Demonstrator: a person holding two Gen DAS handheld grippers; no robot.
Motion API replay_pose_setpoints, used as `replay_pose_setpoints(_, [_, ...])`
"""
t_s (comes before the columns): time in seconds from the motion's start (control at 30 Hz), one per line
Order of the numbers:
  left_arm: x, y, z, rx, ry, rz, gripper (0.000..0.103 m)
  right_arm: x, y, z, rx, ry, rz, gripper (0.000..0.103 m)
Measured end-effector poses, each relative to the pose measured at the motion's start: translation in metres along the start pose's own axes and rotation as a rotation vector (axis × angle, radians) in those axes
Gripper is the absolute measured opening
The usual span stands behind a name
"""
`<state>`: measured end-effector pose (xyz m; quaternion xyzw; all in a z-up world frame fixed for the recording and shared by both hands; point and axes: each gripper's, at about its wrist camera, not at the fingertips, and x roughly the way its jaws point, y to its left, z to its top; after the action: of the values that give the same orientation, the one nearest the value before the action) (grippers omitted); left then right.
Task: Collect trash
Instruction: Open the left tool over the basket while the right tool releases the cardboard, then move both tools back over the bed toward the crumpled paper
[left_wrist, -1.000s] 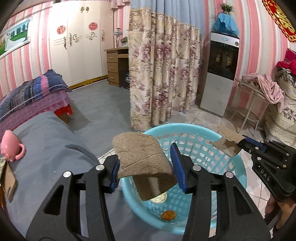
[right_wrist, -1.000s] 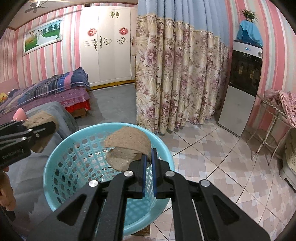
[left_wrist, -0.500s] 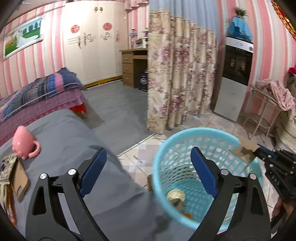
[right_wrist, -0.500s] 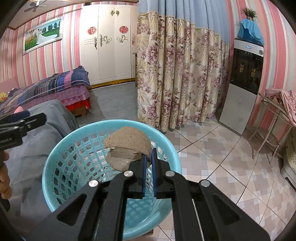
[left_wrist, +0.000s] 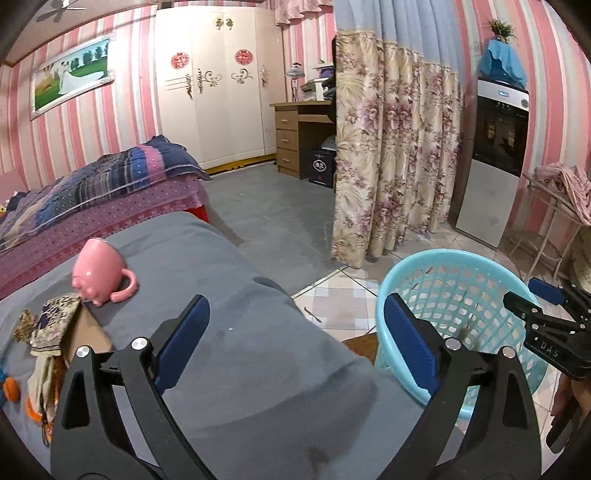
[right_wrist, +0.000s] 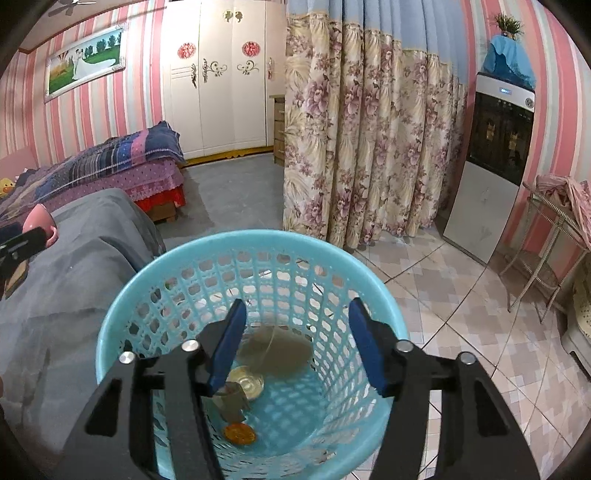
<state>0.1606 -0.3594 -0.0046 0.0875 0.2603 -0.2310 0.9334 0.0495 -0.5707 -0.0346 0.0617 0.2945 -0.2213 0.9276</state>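
Over the grey-covered desk (left_wrist: 229, 332) the left claw (left_wrist: 295, 339) was held wide open, with nothing between its blue pads. Remaining litter, a heap of crumpled wrappers and cardboard (left_wrist: 55, 332), was seen at about nine o'clock from that claw, beside an overturned pink mug (left_wrist: 99, 273); its long axis ran roughly from eleven to five o'clock. The left claw was judged the nearer of the two for the next pick. Directly above the blue basket (right_wrist: 258, 240) the right claw (right_wrist: 295, 347) was likewise spread open and empty. Brown scraps (right_wrist: 277, 350), a clear lid and an orange cap (right_wrist: 240, 432) were seen lying on the basket's floor.
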Motion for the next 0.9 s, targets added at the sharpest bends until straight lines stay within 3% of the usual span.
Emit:
replay_pose_setpoints(0.03, [-0.003, 0.003, 0.000, -0.007, -0.002, 0.001, 0.094, -0.001, 0.002, 0.000, -0.002, -0.001, 0.001, 0.060])
replay_pose_setpoints(0.1, [-0.009, 0.010, 0.000, -0.020, -0.007, 0.005, 0.094, -0.006, 0.006, 0.001, -0.006, -0.018, -0.003, 0.075])
replay_pose_setpoints(0.2, [-0.017, 0.021, -0.002, -0.036, -0.016, 0.016, 0.095, -0.015, 0.013, 0.003, -0.009, -0.049, -0.024, 0.088])
replay_pose_setpoints(0.57, [-0.061, 0.075, -0.011, -0.092, -0.044, 0.087, 0.097, -0.033, 0.044, 0.019, 0.002, -0.093, 0.000, 0.096])
replay_pose_setpoints(0.9, [-0.100, 0.152, -0.039, -0.145, -0.038, 0.200, 0.097, -0.046, 0.123, 0.029, -0.042, -0.124, 0.106, 0.096])
